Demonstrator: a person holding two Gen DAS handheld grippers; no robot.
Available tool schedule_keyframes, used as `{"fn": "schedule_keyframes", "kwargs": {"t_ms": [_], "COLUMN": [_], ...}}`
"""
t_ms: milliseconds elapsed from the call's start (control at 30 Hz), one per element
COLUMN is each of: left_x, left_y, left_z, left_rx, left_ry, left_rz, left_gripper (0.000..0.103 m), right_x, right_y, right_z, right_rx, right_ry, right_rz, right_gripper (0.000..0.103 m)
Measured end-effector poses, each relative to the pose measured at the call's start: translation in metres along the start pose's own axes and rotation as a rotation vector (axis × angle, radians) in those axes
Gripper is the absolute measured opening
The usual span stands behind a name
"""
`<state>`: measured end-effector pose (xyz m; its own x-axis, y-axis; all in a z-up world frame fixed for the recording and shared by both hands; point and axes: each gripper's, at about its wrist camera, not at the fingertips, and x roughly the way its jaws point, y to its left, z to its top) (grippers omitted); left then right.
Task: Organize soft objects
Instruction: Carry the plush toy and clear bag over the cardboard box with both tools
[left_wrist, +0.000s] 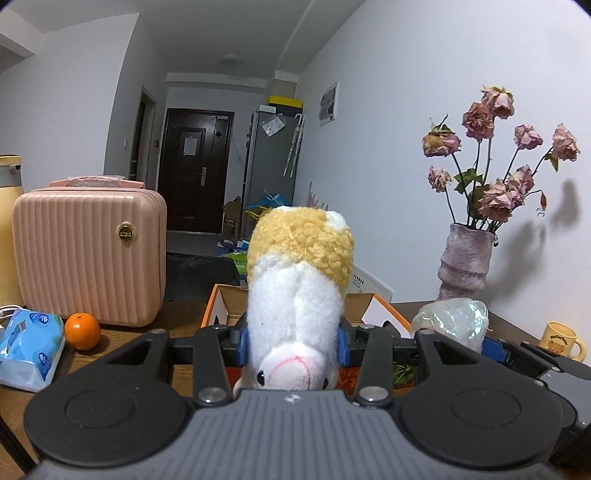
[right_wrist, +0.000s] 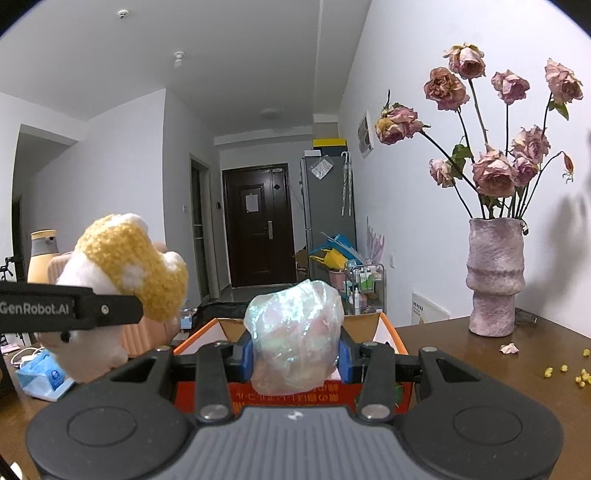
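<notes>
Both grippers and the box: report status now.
Left gripper shut on plush toy. Right gripper shut on iridescent wrapped bundle. Both held above open orange box on the table. Nothing blocking the opening.

Dim, bluish indoor light; sharp shadows, fisheye-bent edges, hallway perhaps slightly soft

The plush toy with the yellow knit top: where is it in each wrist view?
Left wrist: the plush toy fills the centre, clamped between the left gripper's blue pads, in front of the orange-rimmed box.
Right wrist: it is at the left edge, held up beside the iridescent wrapped bundle.
Shared landmark: the vase of dried roses.
</notes>
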<state>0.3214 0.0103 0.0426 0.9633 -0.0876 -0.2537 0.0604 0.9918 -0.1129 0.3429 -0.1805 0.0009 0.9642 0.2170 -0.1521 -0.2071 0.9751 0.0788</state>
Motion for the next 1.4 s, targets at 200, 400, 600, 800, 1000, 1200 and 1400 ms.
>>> {"fn": "schedule_keyframes", "kwargs": {"t_ms": [200, 400, 600, 800, 1000, 1200, 1400], "left_x": [0.02, 0.042, 0.069, 0.097, 0.123, 0.151, 0.177], "left_y": [0.004, 0.008, 0.009, 0.01, 0.009, 0.009, 0.014], "left_z": [0.005, 0.013, 0.017, 0.019, 0.022, 0.02, 0.016], "left_rx": [-0.006, -0.01, -0.003, 0.003, 0.015, 0.026, 0.028], "left_ry": [0.012, 0.017, 0.039, 0.062, 0.086, 0.128, 0.179], "left_rz": [0.007, 0.023, 0.038, 0.047, 0.055, 0.078, 0.107], "left_gripper": [0.042, 0.042, 0.042, 0.042, 0.042, 0.042, 0.042], "right_x": [0.022, 0.048, 0.078, 0.111, 0.141, 0.168, 0.191], "right_y": [0.003, 0.002, -0.001, -0.005, -0.007, -0.005, -0.004], "right_z": [0.004, 0.012, 0.019, 0.022, 0.025, 0.023, 0.018], "right_rx": [-0.014, -0.01, 0.006, 0.0, -0.001, -0.02, -0.04], "right_ry": [-0.001, 0.01, 0.045, 0.1, 0.153, 0.21, 0.268], "right_rz": [-0.019, -0.028, -0.043, -0.065, -0.086, -0.103, -0.13], "right_gripper": [0.041, 0.041, 0.041, 0.041, 0.041, 0.041, 0.041]}}
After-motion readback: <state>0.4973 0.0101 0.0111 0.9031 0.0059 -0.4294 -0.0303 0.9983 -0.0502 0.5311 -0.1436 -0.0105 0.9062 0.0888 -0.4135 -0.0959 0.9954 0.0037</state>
